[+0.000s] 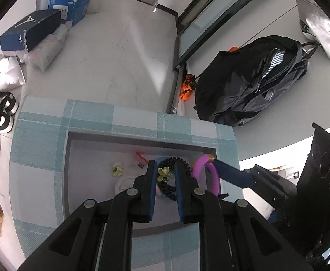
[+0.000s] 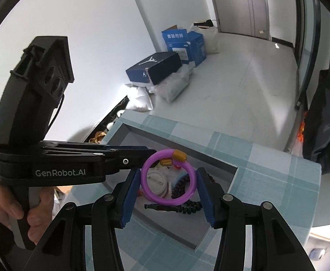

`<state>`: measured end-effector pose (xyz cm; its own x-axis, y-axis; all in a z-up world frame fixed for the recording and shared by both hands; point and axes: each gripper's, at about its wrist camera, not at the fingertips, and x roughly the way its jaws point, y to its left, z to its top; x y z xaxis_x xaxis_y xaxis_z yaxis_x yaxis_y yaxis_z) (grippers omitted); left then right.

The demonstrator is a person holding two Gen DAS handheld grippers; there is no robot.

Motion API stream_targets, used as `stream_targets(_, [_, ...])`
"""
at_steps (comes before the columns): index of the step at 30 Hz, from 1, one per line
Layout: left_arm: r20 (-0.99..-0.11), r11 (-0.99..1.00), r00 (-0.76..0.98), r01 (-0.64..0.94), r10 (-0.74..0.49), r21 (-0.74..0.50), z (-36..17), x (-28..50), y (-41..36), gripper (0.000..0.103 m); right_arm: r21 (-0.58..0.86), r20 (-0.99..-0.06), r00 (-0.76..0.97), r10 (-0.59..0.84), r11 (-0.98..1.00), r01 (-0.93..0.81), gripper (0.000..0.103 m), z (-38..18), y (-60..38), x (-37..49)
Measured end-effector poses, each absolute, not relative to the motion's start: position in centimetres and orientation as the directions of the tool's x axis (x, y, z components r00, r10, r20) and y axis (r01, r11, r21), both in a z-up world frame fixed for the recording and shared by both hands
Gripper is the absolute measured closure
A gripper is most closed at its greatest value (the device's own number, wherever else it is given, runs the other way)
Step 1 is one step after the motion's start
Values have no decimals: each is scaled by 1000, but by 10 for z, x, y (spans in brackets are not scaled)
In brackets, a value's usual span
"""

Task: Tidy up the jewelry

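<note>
The left hand-held gripper point(image 1: 164, 166) is being held open over the grey tray point(image 1: 90, 155) on the checked counter point(image 1: 40, 135), its fingers straddling a black beaded bracelet point(image 1: 168, 189) with a yellow flower point(image 1: 163, 173). The right hand-held gripper point(image 2: 168, 175) is being kept wide open (gripping nothing), the purple ring bracelet point(image 2: 168, 199) lying between its fingers in the tray.

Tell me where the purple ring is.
In both views, the purple ring lies in the grey tray, right of the black bead bracelet.
</note>
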<state>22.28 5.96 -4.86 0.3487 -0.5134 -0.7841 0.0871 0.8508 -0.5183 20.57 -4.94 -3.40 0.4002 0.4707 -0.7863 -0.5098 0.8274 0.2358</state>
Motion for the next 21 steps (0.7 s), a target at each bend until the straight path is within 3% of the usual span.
stream_targets(4, [-804,867,353,48,-479,-495,-48,228,64,88,241,-788,393,473,825,-511,51,-37,-50,208])
stream_targets(6, [-826,877,342,-7,-449,-480,-52,230,70,59,227,-785,403,470,824,-519,48,-36,-50,207])
stream_targets(7, [-818,869,346,-19,-458,-495,-52,230,73,33,223,-780,410,472,822,-524,36,-34,-50,206])
stream_targets(8, [-804,857,363,-32,-470,-515,-51,228,78,24,216,-771,424,475,821,-528,25,-32,-52,204])
stream_targets(10, [-792,853,392,-34,-468,-521,-44,225,84,24,195,-757,446,478,816,-543,19,-27,-51,199])
stream_targets(21, [-789,937,538,8,-298,-349,-13,189,87,24,152,-735,530,423,865,-479,13,-12,-64,179])
